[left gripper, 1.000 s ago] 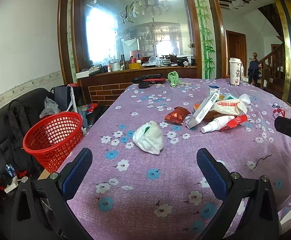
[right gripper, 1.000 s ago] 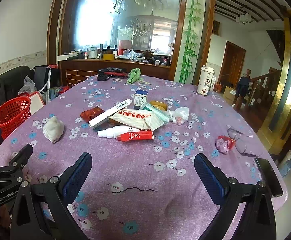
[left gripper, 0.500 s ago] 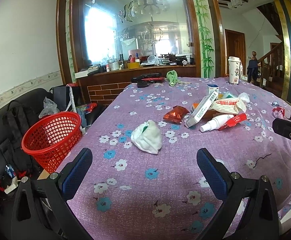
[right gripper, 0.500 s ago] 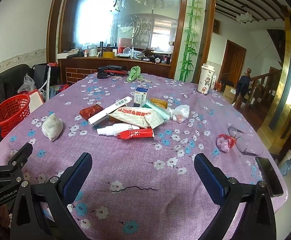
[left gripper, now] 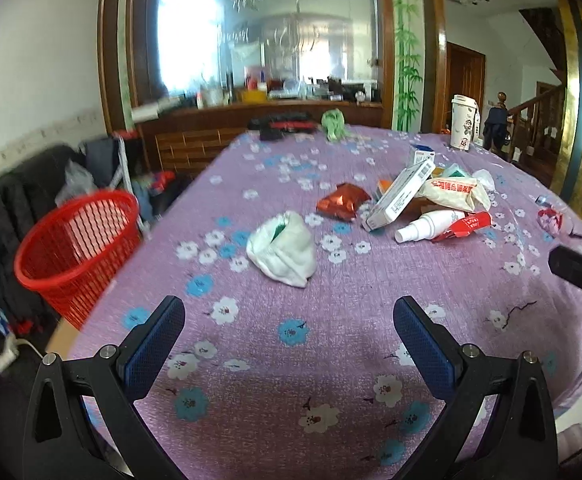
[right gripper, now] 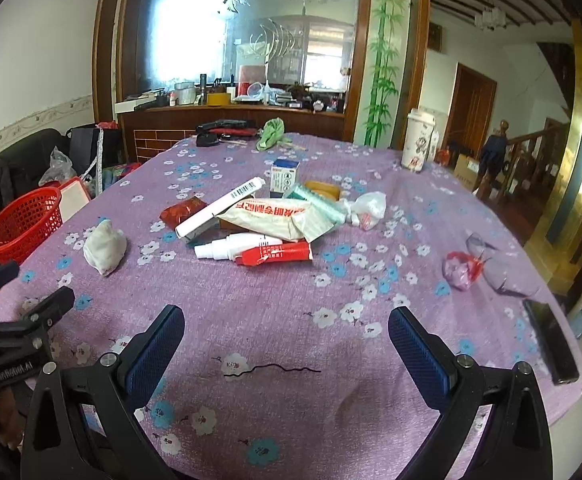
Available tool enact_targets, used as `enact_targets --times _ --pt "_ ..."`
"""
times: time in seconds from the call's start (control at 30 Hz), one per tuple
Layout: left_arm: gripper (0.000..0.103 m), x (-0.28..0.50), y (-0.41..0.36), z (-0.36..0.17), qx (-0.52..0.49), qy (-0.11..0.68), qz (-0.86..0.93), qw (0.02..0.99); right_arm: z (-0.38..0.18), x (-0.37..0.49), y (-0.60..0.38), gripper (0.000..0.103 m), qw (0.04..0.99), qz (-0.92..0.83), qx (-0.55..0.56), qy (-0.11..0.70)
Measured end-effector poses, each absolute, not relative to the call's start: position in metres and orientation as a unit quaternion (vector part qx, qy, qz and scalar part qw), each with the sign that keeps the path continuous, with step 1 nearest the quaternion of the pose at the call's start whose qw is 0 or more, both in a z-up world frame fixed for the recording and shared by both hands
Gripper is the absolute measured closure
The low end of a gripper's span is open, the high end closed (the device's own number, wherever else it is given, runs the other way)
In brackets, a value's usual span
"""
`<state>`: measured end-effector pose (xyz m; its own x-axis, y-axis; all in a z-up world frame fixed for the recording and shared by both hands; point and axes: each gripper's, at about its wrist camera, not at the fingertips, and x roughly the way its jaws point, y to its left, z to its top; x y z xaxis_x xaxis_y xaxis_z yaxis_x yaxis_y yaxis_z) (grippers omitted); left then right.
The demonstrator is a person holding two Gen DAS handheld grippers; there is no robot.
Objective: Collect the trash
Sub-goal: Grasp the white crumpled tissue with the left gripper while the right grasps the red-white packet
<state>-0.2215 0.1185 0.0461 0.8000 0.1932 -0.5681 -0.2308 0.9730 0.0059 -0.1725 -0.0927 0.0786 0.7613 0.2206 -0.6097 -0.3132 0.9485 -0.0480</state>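
Surveying: we hold both grippers over the near edge of the table (right gripper: 275,312), nothing picked up yet.
Left gripper (left gripper: 289,330): jaws spread wide, empty.
Right gripper (right gripper: 285,338): jaws spread wide, empty.
Trash: white wad (left gripper: 283,249) nearest the left gripper; heap (right gripper: 263,222) of box, tubes and wrappers mid-table; basket (left gripper: 77,248) off the left edge.
Risk: we judge the soft wad may slip the pads, or the cloth bunch up.
Change: since a second ago the left view has drawn slightly nearer the wad; trash unmoved.
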Motion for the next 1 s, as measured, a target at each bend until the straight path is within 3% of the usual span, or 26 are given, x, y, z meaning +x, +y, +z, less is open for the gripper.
enact_targets --times 0.1,0.3,0.47,0.57,0.9,1.0 --pt "0.000 -0.214 0.129 0.047 -0.043 0.310 0.105 0.944 0.074 -0.163 -0.098 0.001 0.926 0.157 -0.054 0.338" --pt "0.000 -0.184 0.148 0.054 -0.085 0.341 0.085 0.932 0.066 -0.140 -0.101 0.014 0.903 0.189 -0.027 0.384" --pt "0.001 -0.150 0.154 0.052 -0.086 0.367 0.086 0.922 0.060 -0.118 -0.108 0.015 0.889 0.198 -0.002 0.414" --pt "0.008 -0.133 0.151 0.046 -0.066 0.379 0.091 0.919 0.057 -0.106 -0.113 0.018 0.876 0.209 0.028 0.434" --pt "0.054 -0.105 0.166 0.024 -0.087 0.420 0.096 0.898 0.042 -0.046 -0.109 0.035 0.828 0.227 0.153 0.490" --pt "0.058 -0.104 0.171 0.022 -0.100 0.420 0.090 0.897 0.027 -0.025 -0.106 0.043 0.807 0.218 0.196 0.512"
